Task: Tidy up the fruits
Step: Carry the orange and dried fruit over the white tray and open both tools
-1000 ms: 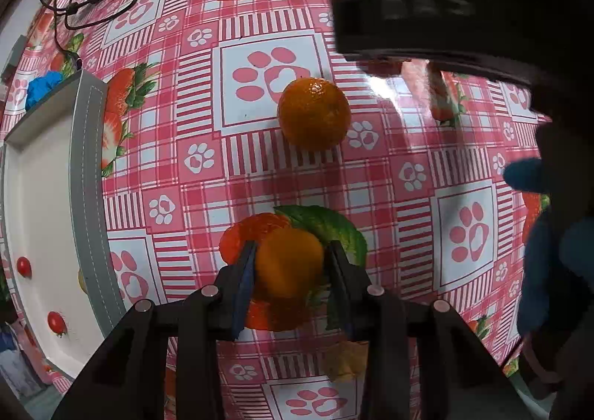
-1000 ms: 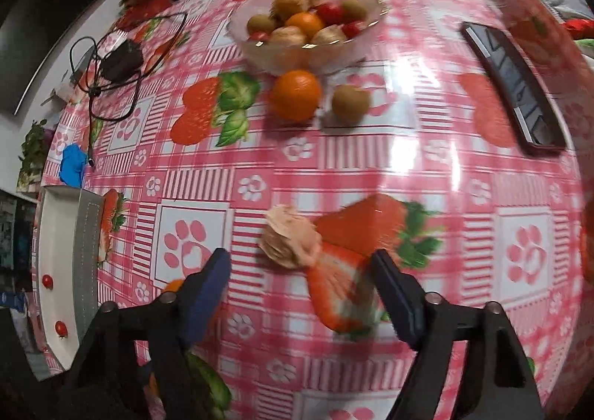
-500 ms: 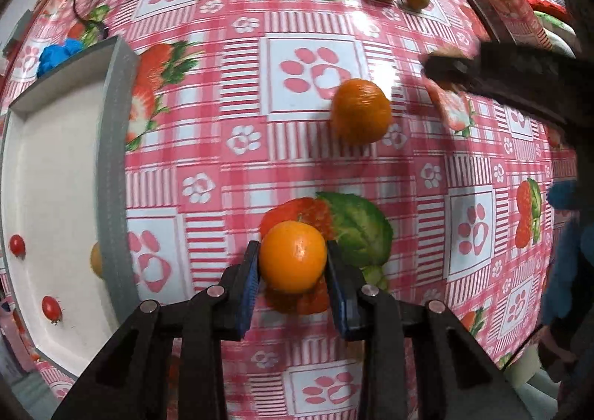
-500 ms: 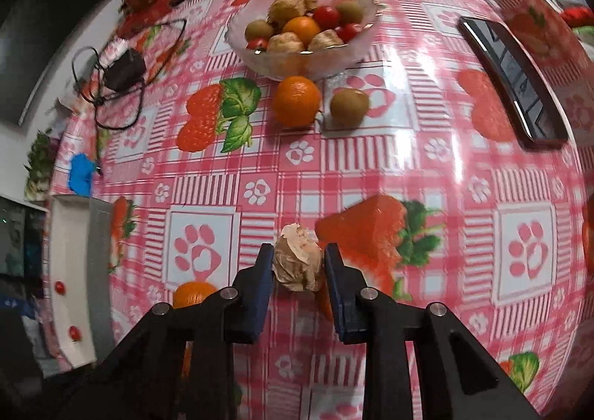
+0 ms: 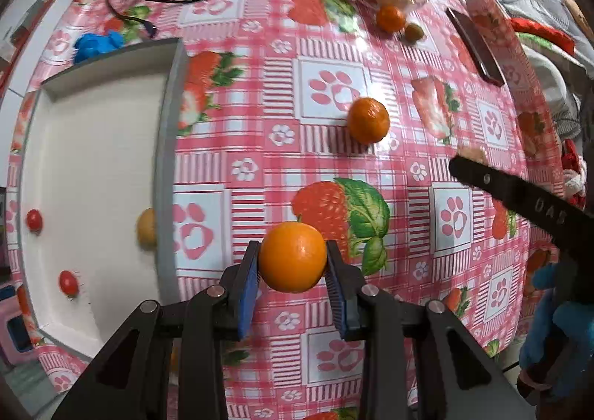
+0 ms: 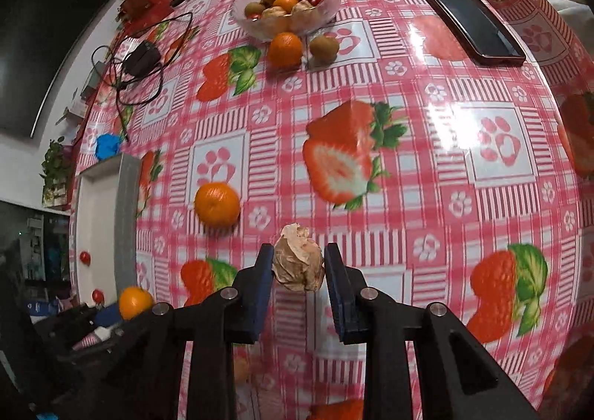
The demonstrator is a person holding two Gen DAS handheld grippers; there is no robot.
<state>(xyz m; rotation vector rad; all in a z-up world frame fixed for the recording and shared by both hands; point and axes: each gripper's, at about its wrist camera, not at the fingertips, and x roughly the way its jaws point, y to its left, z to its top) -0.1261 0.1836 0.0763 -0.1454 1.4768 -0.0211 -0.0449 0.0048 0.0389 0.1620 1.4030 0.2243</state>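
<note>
— Pads (image 5: 248, 284) of the left gripper (image 5: 292, 277) clamped on a tangerine (image 5: 292, 257), lifted clear of the checked tablecloth (image 5: 371, 345), just right of the white tray (image 5: 165, 145).

— And on the right?

— Right gripper (image 6: 299, 280) closed the same way on a papery husked fruit (image 6: 298, 266), raised over the cloth, well short of the tray.

— Farther out?

— Loose tangerine (image 5: 368, 120) mid-table. Beyond it a glass bowl (image 6: 326, 7) heaped with mixed fruit, another tangerine (image 6: 285, 49) and a brownish-green fruit (image 6: 324, 47) just in front. Two cherry tomatoes (image 5: 34, 219) and a yellowish fruit (image 5: 146, 230) already in the tray. Phone (image 6: 469, 22) and charger cable (image 6: 141, 59) off to the sides.

— Best way through this step?

— Probably: carry left, high enough to clear the grey rim, lower close to the tray floor before opening, since a round tangerine dropped from height would likely roll into the tomatoes. Light grip on the husk; looks crushable. One arm in at a time, to avoid crossing over the tray.
</note>
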